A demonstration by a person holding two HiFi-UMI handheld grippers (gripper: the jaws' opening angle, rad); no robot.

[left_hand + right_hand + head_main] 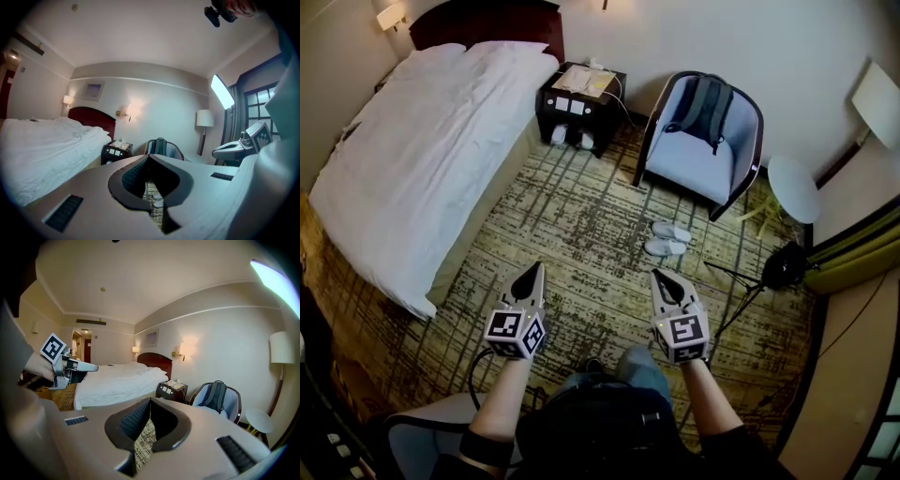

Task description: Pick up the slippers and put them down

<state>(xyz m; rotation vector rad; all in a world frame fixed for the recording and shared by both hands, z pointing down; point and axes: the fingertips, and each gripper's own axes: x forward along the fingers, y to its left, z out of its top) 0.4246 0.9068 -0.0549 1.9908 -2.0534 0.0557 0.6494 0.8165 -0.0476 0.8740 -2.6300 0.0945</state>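
Hand-held grippers [532,270] [660,276] empty, slippers [671,231] ahead

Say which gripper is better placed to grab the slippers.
Right, probably. In the head view the right gripper sits closer to the slippers; the left gripper is farther aside. Both are shut, empty.

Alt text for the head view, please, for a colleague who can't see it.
A pair of white slippers lies side by side on the patterned olive carpet before a grey-blue armchair. The left gripper and right gripper, both shut and empty, are held short of them; a white bed is at left.
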